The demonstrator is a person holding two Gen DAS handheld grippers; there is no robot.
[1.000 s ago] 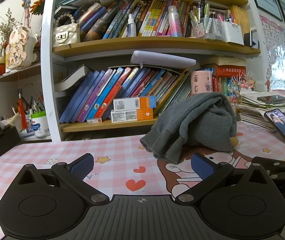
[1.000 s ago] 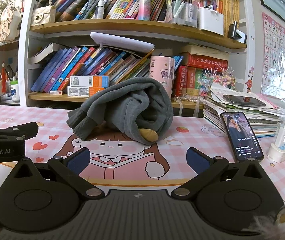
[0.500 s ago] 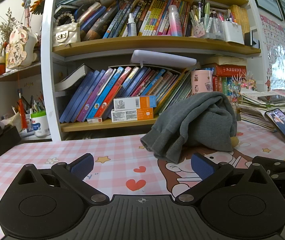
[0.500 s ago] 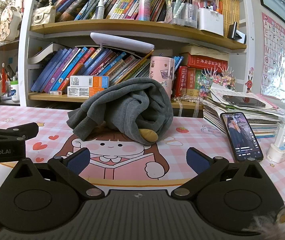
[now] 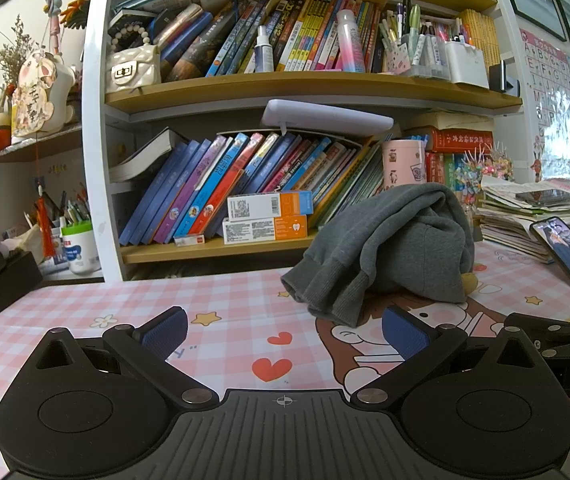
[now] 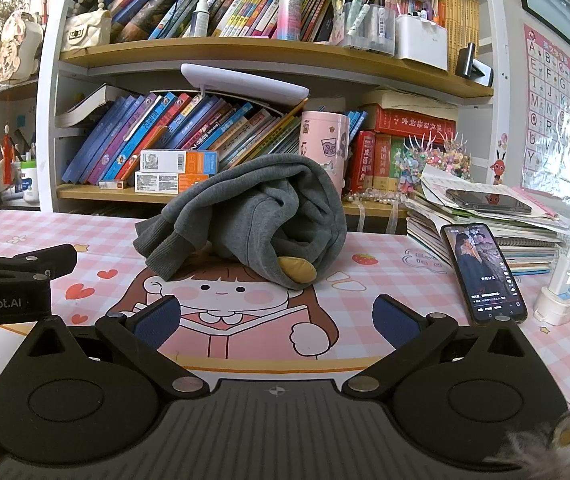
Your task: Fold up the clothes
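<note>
a grey sweatshirt sits in a rumpled heap on the pink checked worktop, at about twelve o'clock from the right claw and nearer one o'clock from the left claw. its long axis runs roughly nine to three across the worktop, with the ribbed cuffs spilling out and pointing down toward the eight o'clock side, while the bulk of the cloth humps up at the other end. a small mustard-yellow patch peeks from under the hem at the heap's five o'clock edge.

both claws are spread wide with nothing between their blue pads — each hangs low over the worktop, well short of the cloth and not touching it. in the right wrist view the left claw's black body shows at nine o'clock.

a phone with its screen lit leans against a stack of papers at two o'clock of the right claw, well apart from the sweatshirt. a crowded bookshelf stands just behind the heap, with a pink cup directly behind it.
</note>
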